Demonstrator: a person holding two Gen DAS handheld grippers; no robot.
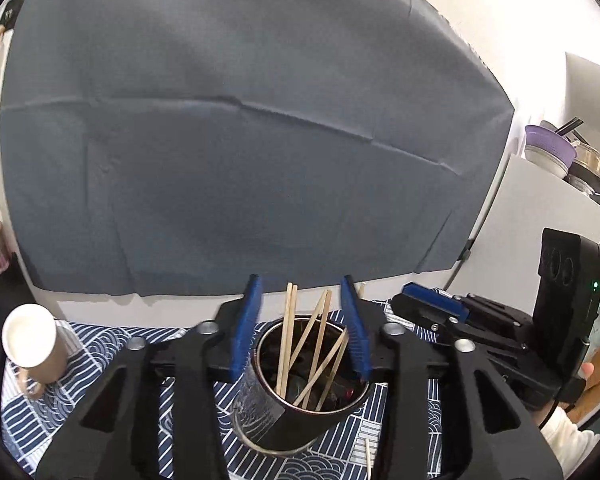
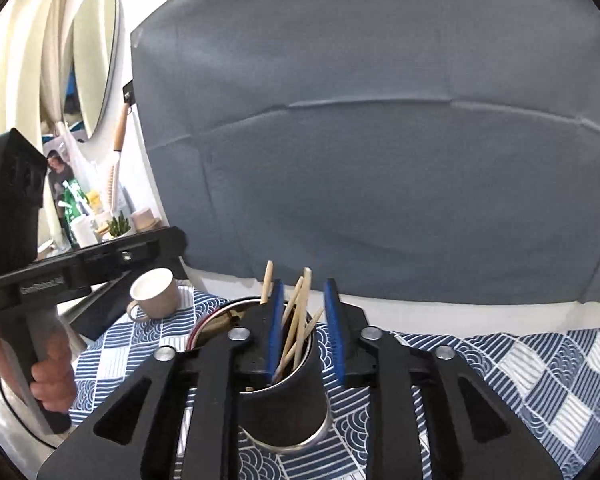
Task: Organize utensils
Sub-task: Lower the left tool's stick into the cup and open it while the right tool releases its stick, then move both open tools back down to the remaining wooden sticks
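A black cup (image 1: 276, 412) with a metal rim stands on the blue-and-white patterned cloth (image 1: 100, 352) and holds several wooden chopsticks (image 1: 308, 344). My left gripper (image 1: 300, 284) hangs just over the cup. It is open, its blue pads either side of the chopstick tops without pressing them. In the right wrist view the same cup (image 2: 284, 396) and chopsticks (image 2: 296, 320) sit under my right gripper (image 2: 305, 284). It is open with a narrower gap, and the sticks lean loosely between its pads. One loose chopstick (image 1: 367, 456) lies on the cloth beside the cup.
A beige mug (image 1: 32, 340) (image 2: 156, 294) stands on the cloth at the left. A second metal container (image 2: 216, 320) sits behind the cup. A grey cloth (image 2: 380, 160) covers the wall behind. A hand (image 2: 52, 376) grips the left gripper's handle. Pots (image 1: 572, 160) are stacked at the far right.
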